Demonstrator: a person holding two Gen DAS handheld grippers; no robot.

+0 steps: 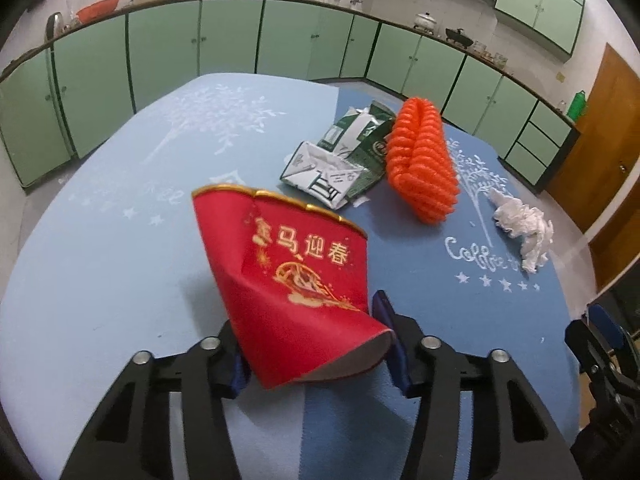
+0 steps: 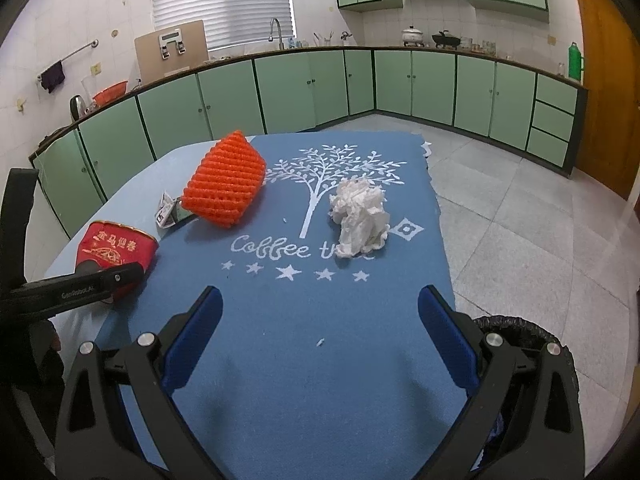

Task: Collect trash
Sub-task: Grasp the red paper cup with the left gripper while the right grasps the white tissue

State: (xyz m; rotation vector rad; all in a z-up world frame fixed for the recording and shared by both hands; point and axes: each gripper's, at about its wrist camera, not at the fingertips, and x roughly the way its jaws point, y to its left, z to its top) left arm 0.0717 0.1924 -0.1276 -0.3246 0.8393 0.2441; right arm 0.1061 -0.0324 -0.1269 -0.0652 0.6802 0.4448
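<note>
Left gripper [image 1: 320,344] clamped on crushed red cup [image 1: 296,280] near its base, squeezed flat for a firm lift toward bin [image 2: 516,330] at table's right edge. Right gripper [image 2: 320,328] wide open, empty, poised over blue mat [image 2: 360,360]. Beyond: tissue wad [image 2: 360,220], orange foam net [image 2: 224,180], flattened carton [image 1: 340,160]. Farther back, green cabinets [image 2: 280,88], tiled floor.
</note>
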